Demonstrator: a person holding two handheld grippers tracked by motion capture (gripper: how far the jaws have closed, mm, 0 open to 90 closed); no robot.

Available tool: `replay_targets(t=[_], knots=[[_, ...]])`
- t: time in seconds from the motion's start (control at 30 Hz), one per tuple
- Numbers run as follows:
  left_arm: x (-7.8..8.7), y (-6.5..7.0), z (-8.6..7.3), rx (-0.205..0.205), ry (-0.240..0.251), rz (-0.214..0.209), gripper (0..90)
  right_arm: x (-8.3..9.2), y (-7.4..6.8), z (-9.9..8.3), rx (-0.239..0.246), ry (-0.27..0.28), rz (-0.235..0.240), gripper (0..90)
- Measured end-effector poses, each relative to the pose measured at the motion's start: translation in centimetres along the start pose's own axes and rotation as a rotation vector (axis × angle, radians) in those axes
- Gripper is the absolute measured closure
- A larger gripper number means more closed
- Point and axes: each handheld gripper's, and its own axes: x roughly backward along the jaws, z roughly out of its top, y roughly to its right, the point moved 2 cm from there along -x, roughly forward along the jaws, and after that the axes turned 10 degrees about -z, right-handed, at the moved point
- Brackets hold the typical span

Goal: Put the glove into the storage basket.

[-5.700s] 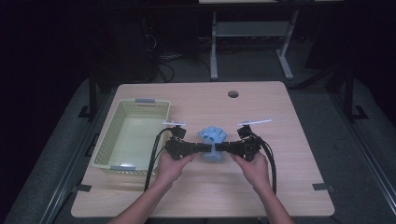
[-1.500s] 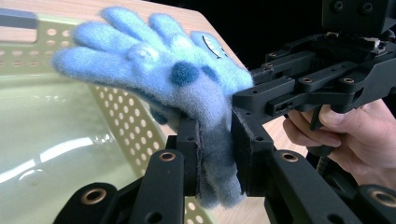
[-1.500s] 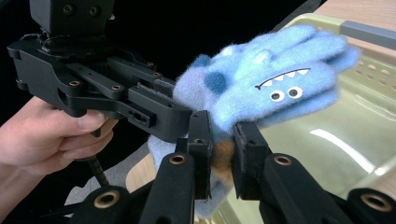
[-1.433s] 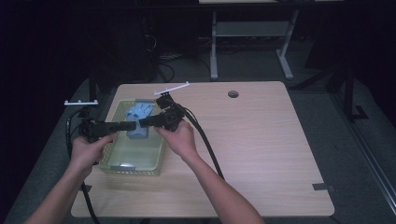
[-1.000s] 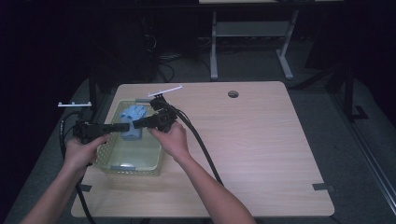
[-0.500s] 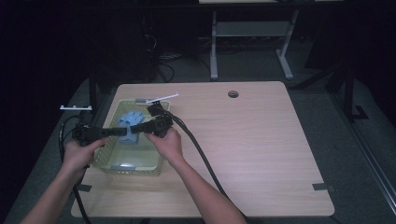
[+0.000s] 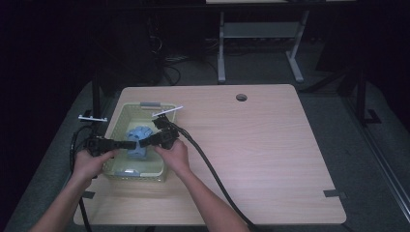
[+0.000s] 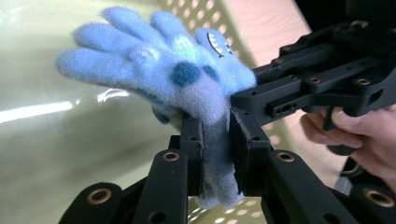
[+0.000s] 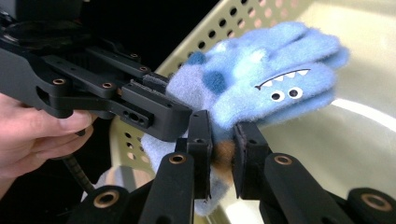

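I have the blue glove (image 7: pixel 137 143) gripped from both sides over the pale green basket (image 7: pixel 119 112) at the left of the surface (image 7: pixel 270 159). My left claw (image 8: pixel 215 140) is clamped on the glove's cuff, and my right claw (image 9: pixel 219 142) is pinched shut on the cuff as well. In the high view the glove hangs between the two claws, inside the basket's rim. Its long axis runs from cuff to fingers; in both claw views the fingers point away from the jaws, up and outward, monster face showing.
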Motion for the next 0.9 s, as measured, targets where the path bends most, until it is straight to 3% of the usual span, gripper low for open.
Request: replay_targets(t=[0.2,0.33,0.67,0.73,0.9], knots=[[-0.7,-0.1,-0.1,-0.023,-0.037,0.04,76.9,-0.9,0.2,-0.5,-0.004,-0.037,-0.033,78.3],[-0.9,-0.4,-0.4,-0.01,-0.039,0.042,77.4,-0.9,0.3,-0.5,0.009,-0.044,-0.05,78.2],[-1.3,-0.6,-0.5,-0.029,-0.093,0.11,77.3,-1.2,-0.3,-0.6,0.055,-0.083,-0.102,77.0],[-1.5,-0.6,-0.7,-0.051,-0.127,0.149,77.3,-1.0,-0.3,-0.6,0.064,-0.089,-0.115,76.8],[-2.1,-1.0,-1.0,-0.049,-0.193,0.233,77.3,-0.5,-0.1,-0.5,0.061,-0.086,-0.111,76.8]])
